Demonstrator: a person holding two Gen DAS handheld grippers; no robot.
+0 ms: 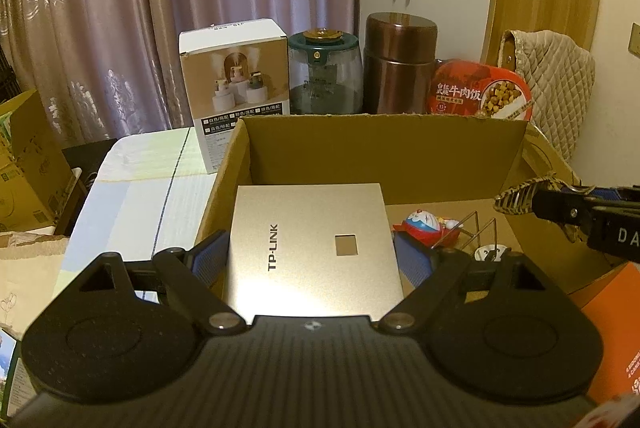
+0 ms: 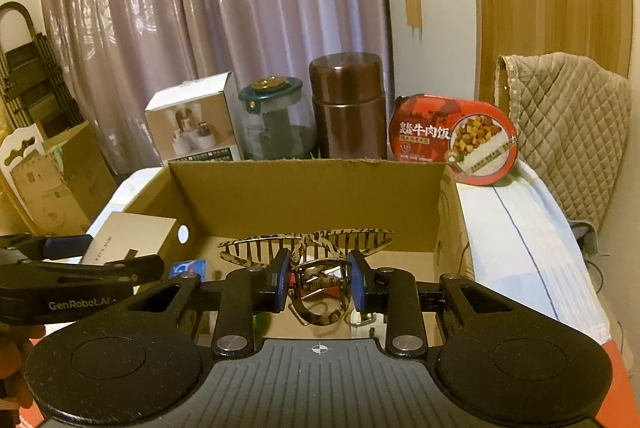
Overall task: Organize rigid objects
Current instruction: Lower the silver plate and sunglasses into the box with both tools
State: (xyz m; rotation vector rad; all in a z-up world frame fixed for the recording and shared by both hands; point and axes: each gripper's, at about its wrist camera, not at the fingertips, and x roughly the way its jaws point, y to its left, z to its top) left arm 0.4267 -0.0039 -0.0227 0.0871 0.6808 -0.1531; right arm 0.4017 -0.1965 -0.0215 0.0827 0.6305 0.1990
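Now each tool point(image 1: 314, 262) point(image 2: 319, 280) clamps something: router box point(image 1: 316, 248), hair claw point(image 2: 316, 268).

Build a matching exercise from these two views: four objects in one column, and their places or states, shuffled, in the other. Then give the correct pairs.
Objects
1. TP-LINK box
2. tortoiseshell hair claw
3. brown canister
4. beef rice bowl

Places or states
A. stands upright behind the cardboard box, beside the green-lidded jar
B. held between the left gripper fingers, over the cardboard box
C. leans on edge at the cardboard box's far right corner
D. clamped in the right gripper, over the cardboard box

Pairs: 1-B, 2-D, 3-A, 4-C
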